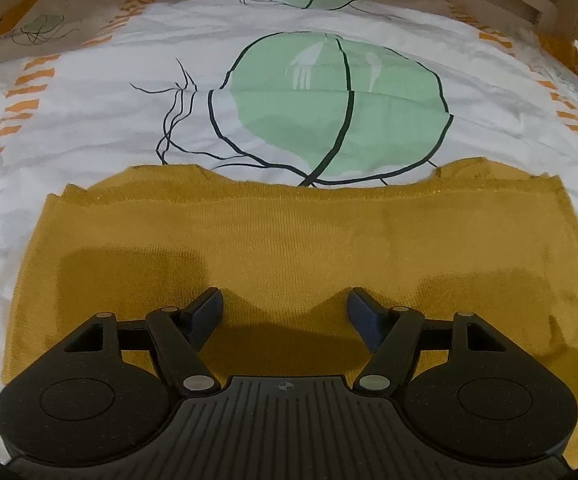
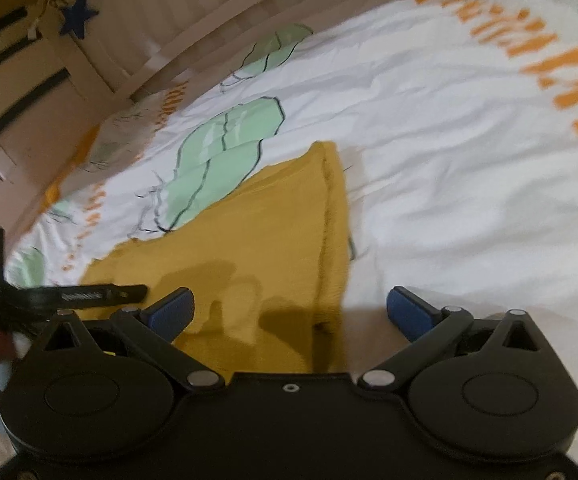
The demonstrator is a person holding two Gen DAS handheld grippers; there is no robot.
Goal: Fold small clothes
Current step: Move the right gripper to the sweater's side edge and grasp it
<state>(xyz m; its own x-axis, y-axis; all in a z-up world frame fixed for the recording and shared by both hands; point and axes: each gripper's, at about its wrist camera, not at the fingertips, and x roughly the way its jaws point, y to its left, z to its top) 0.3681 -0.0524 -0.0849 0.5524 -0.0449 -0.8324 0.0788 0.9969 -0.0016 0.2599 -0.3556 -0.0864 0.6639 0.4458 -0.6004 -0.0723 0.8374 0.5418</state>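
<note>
Across the bed in front of you lies the mustard knit garment [image 1: 249, 240], spread flat on the white printed duvet [image 1: 89, 128] with its far edge just short of the green circular motif [image 1: 329, 108]. Your left gripper [image 1: 285, 304] hangs over the near part of the cloth with its fingers spread wide and nothing between them; your right gripper [image 2: 291, 308] is likewise fully apart and empty, sitting above the garment's right-hand edge, so that one blue pad [image 2: 171, 312] is over the knit and the other over bare duvet. Judging by the doubled layers along the far edge and the raised seam running down the right side, at least one fold already looks made, and the piece reads as a rough rectangle; a further fold to make it compact probably remains, though that is only a guess. You cannot see the near edge of the garment in either view, since both gripper bodies cover it. Along the left of the right wrist view, a dark strap-like object [image 2: 89, 294] and something red are cut off, and the whole view is too blurred to identify them. Wooden bed rails [image 1: 549, 4] curve along the far side.
</note>
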